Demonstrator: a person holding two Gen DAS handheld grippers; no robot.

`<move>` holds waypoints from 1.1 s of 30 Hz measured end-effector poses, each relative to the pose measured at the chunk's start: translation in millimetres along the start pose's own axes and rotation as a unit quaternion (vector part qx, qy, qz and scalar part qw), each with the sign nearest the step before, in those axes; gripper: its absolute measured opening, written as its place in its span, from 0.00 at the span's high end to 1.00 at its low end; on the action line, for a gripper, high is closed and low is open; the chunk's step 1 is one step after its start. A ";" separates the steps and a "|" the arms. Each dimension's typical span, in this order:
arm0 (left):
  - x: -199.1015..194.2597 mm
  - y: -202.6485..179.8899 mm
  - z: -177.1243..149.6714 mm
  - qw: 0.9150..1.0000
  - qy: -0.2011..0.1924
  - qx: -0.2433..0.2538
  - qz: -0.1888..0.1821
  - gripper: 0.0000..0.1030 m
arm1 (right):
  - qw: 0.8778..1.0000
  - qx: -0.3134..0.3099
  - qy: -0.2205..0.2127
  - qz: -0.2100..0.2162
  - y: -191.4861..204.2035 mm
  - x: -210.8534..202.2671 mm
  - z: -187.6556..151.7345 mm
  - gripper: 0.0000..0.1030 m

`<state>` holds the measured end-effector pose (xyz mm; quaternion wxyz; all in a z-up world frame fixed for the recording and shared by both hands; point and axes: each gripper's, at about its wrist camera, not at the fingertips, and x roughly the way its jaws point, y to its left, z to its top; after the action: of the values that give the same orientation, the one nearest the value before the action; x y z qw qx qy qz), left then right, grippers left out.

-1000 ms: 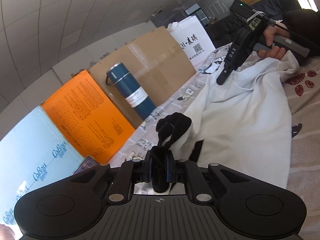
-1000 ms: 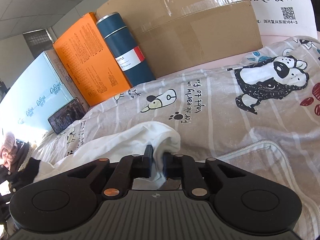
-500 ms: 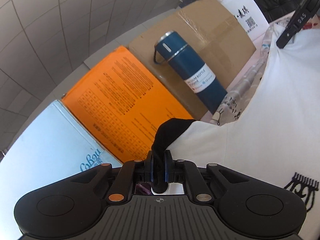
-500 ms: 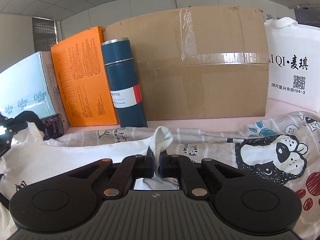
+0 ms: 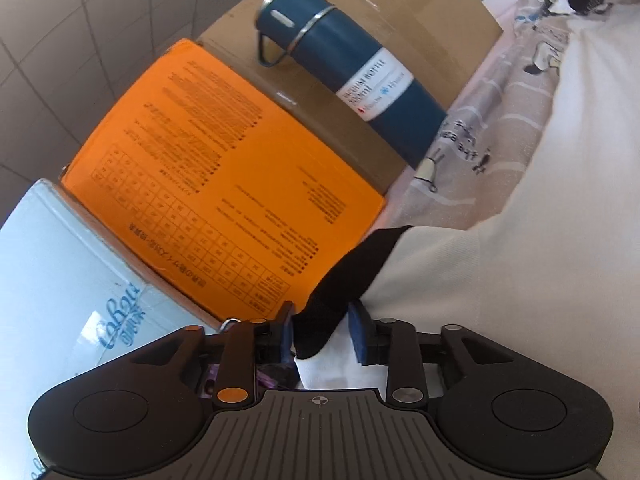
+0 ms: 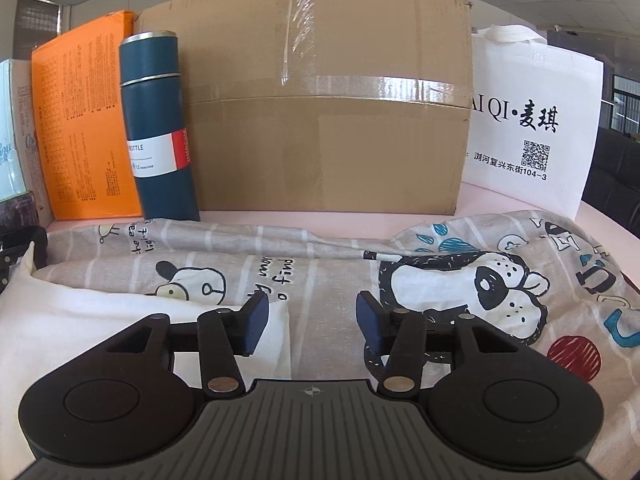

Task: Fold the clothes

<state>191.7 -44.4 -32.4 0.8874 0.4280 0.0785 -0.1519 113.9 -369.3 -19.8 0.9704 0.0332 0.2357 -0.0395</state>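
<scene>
Lying across the lower right of the left view, the shirt (image 5: 520,280) has its black cuff (image 5: 344,292) between the left gripper's (image 5: 320,332) parted jaws. The right gripper (image 6: 308,320) is spread wide over the sheet (image 6: 320,276), empty.

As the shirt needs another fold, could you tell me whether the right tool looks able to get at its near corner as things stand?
Probably yes. The right tool is open and empty, and the shirt corner lies flat just beside its left finger, on the quilt. Nothing stands between them.
</scene>
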 end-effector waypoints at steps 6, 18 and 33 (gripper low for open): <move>-62.5 62.9 -8.4 0.992 0.008 -0.082 0.101 0.39 | 0.996 0.078 -0.048 0.015 -26.9 -19.3 -0.4 0.30; -219.2 51.3 -52.0 0.906 0.011 -0.412 -0.100 0.30 | 0.976 0.161 -0.126 0.081 -44.8 -98.9 -8.7 0.18; -176.1 20.0 -58.9 0.865 0.101 -0.455 -0.186 0.32 | 0.938 0.068 0.038 0.338 103.0 -122.9 -20.3 0.10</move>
<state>32.1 49.2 -6.9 0.9262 -0.0330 0.3063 -0.2175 5.3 -257.7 23.5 0.9124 0.1778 0.2446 0.2759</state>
